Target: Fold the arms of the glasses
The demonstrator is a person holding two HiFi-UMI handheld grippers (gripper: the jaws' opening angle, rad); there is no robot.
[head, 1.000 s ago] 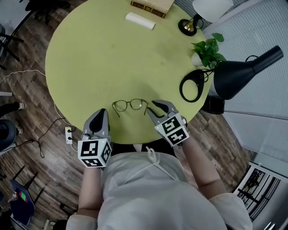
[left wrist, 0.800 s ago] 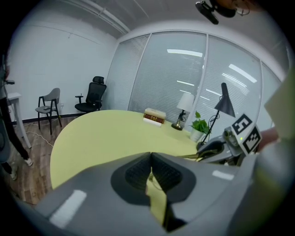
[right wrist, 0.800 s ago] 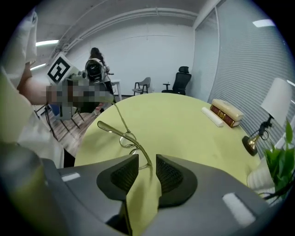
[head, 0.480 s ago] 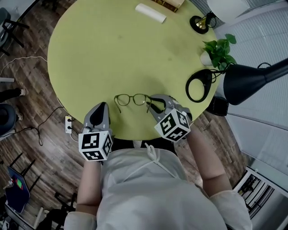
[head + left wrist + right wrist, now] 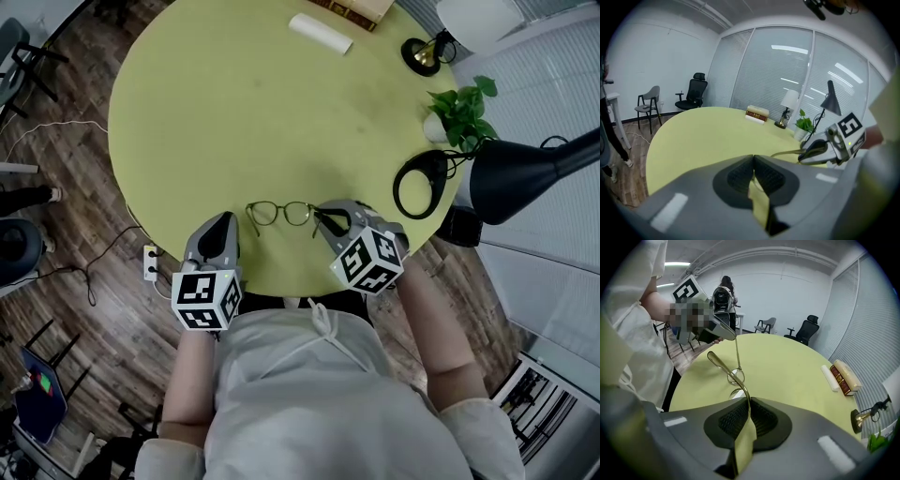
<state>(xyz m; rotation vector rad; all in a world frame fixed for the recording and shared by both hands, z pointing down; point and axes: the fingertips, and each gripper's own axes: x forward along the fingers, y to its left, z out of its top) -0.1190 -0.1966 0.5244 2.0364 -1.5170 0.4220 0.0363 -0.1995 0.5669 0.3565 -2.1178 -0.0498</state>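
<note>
— Glasses (image 5: 279,214): where?
— Flat on the table (image 5: 234,112), close to the near edge, between both grippers, within easy reach.
— Right gripper (image 5: 749,404)?
— Its jaws have just been closing and pinch the right arm (image 5: 730,374) (the thin wire runs straight between the pads). That hold looks meant for swinging the arm in behind the lenses.
— And the left gripper (image 5: 753,161)?
— Jaws pressed together on nothing, parked just left of them, not touching. Probably it's waiting its turn for the other arm, or ready to steady things.
— Folded yet?
— Neither arm, I judge.
</note>
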